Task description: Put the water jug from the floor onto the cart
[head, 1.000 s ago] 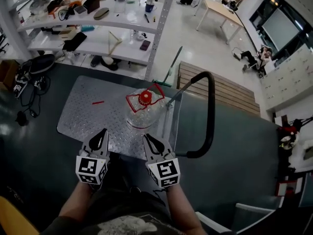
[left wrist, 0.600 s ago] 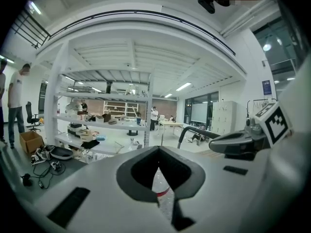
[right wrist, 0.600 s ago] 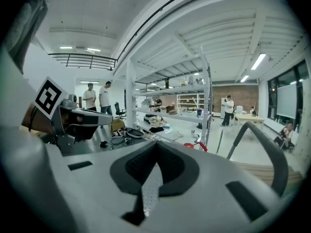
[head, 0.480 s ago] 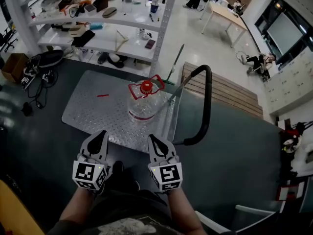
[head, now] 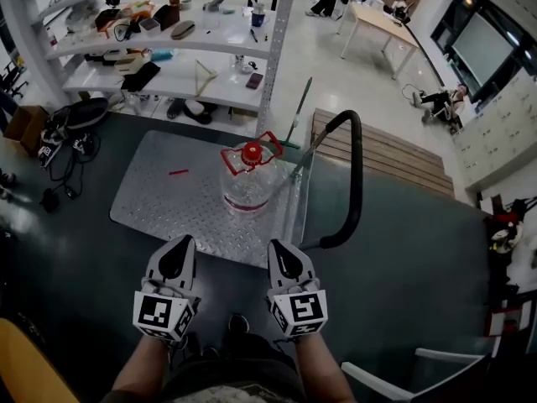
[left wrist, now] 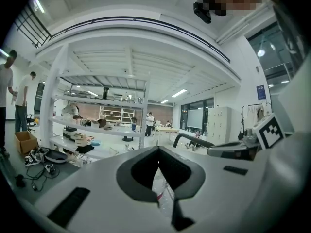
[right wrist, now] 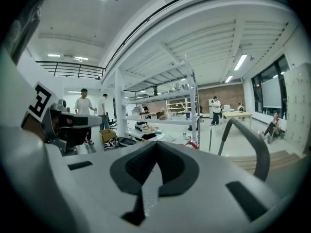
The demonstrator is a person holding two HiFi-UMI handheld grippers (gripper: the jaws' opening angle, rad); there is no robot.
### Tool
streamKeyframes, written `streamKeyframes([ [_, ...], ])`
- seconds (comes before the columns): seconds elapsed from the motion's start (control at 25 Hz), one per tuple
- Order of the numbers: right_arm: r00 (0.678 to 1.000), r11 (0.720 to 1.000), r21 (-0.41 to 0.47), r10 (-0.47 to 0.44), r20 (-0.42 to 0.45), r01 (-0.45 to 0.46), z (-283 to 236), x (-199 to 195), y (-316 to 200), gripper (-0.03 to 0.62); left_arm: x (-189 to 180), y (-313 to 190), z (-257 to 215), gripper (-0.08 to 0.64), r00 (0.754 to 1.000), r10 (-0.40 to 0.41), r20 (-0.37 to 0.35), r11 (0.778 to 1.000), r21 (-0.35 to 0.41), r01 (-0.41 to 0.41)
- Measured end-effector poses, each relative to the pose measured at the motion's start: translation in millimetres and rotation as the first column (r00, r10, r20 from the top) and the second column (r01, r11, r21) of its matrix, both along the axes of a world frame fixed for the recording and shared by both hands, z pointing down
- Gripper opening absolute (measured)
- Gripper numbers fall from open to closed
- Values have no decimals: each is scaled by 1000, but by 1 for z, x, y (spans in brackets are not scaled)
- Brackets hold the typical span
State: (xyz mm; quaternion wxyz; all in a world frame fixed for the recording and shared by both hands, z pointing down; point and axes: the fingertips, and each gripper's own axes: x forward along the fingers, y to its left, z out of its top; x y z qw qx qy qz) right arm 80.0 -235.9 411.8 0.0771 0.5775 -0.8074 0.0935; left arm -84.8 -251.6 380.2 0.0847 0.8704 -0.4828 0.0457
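The clear water jug [head: 247, 183] with a red cap [head: 251, 150] and a red handle stands upright on the cart's metal deck [head: 168, 200], near the black push handle [head: 352, 175]. My left gripper [head: 179, 246] and right gripper [head: 281, 250] hang side by side in front of the cart's near edge, apart from the jug, both shut and empty. In the left gripper view the jaws [left wrist: 158, 152] meet, and a sliver of the jug [left wrist: 163, 193] shows below them. In the right gripper view the gripper [right wrist: 156, 147] is shut, with the jug's red handle [right wrist: 193, 143] just beyond.
White shelving [head: 193, 49] loaded with tools stands behind the cart. Cables and a bag [head: 67, 120] lie on the dark floor at the left. A wooden pallet [head: 394, 154] is to the right of the push handle. Two people [right wrist: 92, 113] stand far left.
Both grippers have drawn back from the cart's near edge toward me. The jug stays upright on the deck.
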Motion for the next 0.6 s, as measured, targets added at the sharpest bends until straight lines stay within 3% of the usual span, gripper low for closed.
streamKeyframes([
  [0.28,1000,1000,-1,19,-17,-19,-8,-22,46,-9,-24,60,-2,8,1000,5,-17,1000,-22,-6],
  [0.6,997,995,64,82,-9,-81,-37,-43,146,-11,-70,162,-14,8,1000,8,-16,1000,-9,-8],
])
